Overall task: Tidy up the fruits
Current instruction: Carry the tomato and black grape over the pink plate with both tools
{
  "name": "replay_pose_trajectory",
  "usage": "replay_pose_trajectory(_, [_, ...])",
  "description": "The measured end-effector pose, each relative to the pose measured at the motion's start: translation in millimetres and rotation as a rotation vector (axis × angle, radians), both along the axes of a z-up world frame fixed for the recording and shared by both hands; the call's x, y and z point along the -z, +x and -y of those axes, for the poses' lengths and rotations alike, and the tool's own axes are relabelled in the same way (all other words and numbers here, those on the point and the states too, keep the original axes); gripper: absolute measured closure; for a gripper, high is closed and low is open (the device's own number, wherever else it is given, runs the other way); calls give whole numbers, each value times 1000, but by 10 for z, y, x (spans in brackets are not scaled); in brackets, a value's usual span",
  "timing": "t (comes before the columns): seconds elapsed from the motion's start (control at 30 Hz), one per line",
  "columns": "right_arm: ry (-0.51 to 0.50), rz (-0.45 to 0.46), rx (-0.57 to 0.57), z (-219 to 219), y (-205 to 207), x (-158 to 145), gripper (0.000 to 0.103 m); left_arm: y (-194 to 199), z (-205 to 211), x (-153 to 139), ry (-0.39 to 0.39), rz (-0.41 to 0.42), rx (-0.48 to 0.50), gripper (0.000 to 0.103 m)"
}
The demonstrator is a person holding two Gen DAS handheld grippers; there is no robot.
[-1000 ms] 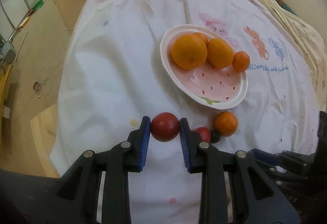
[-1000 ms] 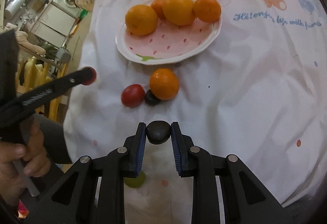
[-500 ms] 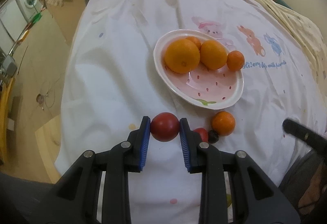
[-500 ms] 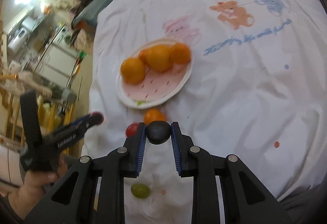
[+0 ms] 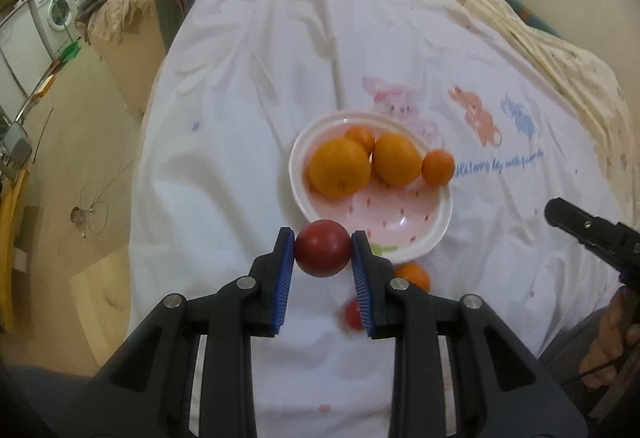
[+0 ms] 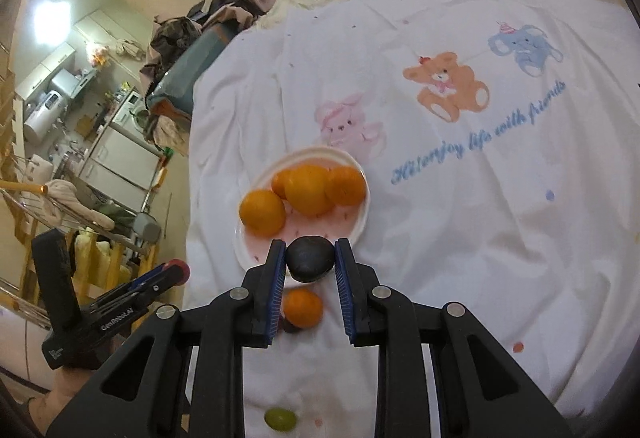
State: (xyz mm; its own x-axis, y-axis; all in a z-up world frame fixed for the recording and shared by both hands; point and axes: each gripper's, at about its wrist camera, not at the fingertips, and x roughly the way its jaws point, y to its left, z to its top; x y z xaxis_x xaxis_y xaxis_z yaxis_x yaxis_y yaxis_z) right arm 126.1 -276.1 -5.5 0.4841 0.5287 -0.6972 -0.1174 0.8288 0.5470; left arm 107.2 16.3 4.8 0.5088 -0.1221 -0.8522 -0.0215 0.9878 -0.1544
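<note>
My left gripper (image 5: 322,253) is shut on a round red fruit (image 5: 322,247), held above the cloth just in front of the pink strawberry plate (image 5: 404,222). Several oranges (image 5: 339,172) lie at the back of that plate. My right gripper (image 6: 310,258) is shut on a dark, almost black fruit (image 6: 310,258) above the plate's (image 6: 356,228) near rim. On the cloth below lie a loose orange (image 6: 302,307), a small dark fruit (image 6: 289,325) beside it, a small red fruit (image 5: 353,314) and a green grape (image 6: 281,419).
The white cloth (image 6: 460,218) with printed animals covers a bed or table that drops off at the left. The other gripper's tip and a hand (image 5: 600,354) show at the right of the left wrist view. Furniture and a washing machine (image 5: 56,6) stand beyond the left edge.
Both grippers have risen with their fruits. The plate now sits lower and smaller in both views, and the right gripper has tilted up, showing more of the room.
</note>
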Motion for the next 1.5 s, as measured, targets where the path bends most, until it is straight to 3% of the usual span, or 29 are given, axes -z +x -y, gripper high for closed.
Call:
replay_pose_trajectory(0.2, [-6, 28, -36, -61, 309, -112, 77, 254, -83, -178, 8, 32, -5, 78])
replay_pose_trajectory(0.47, [-28, -14, -96, -284, 805, -15, 77, 744, -62, -167, 5, 40, 21, 78])
replay_pose_trajectory(0.77, [-53, -106, -121, -414, 1416, 352, 77, 1412, -41, 282, -28, -64, -1, 78])
replay_pose_trajectory(1.0, [-66, -194, -143, -547, 1771, 728, 77, 1639, -15, 650, -37, -142, -9, 78])
replay_pose_trajectory(1.17, [-74, -257, -149, -594, 1848, 988, 77, 1706, -40, 796, -84, -180, -23, 78])
replay_pose_trajectory(1.5, [-77, -267, -153, -610, 1794, 1028, 74, 1721, -42, 846, -116, -200, -27, 76])
